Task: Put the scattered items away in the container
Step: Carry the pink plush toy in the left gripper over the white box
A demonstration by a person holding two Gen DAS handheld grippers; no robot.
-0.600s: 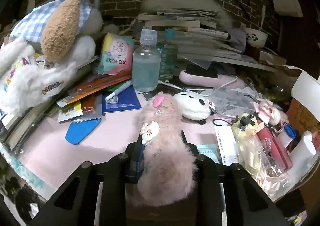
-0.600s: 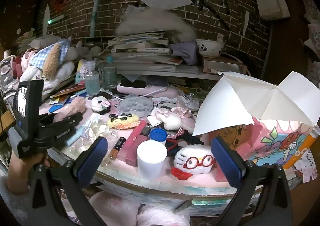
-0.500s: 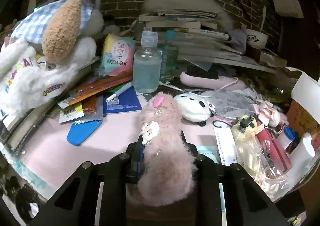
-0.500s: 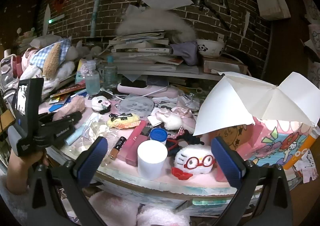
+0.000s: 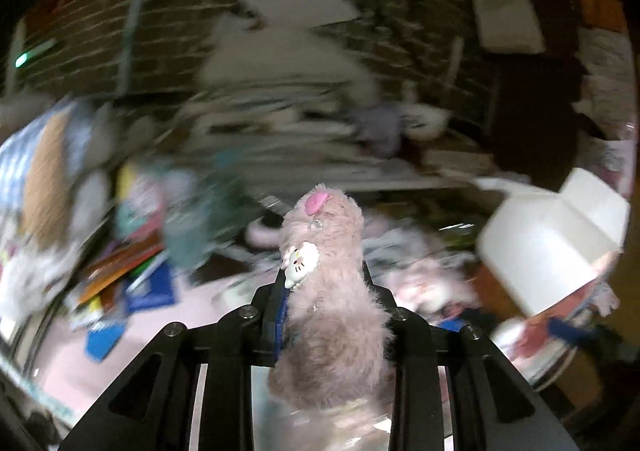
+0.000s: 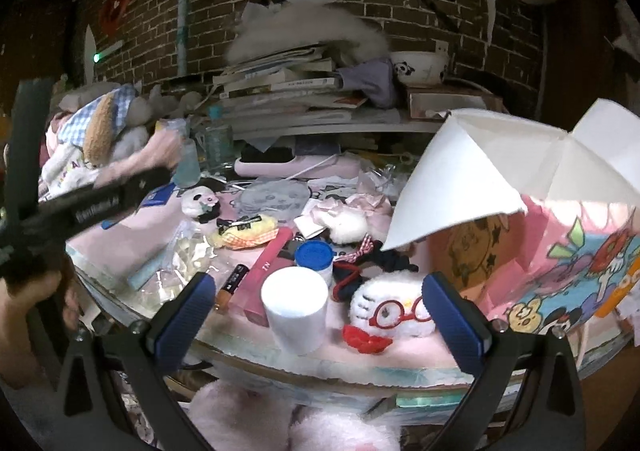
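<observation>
Desk (image 6: pixel 132 239), pink-topped and cluttered; open patterned cardboard container (image 6: pixel 560 251) at its right; left gripper (image 5: pixel 324 291) clenched on fluffy pink plush toy (image 5: pixel 328 291), raised above desk; right gripper (image 6: pixel 316 311) released, empty, white cylindrical cup (image 6: pixel 296 307) between its fingers.

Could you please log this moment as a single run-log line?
left claw: shut on fuzzy pink plush pouch | right claw: open, empty | colourful cartoon-print box: flaps open | stage: carrying
</observation>
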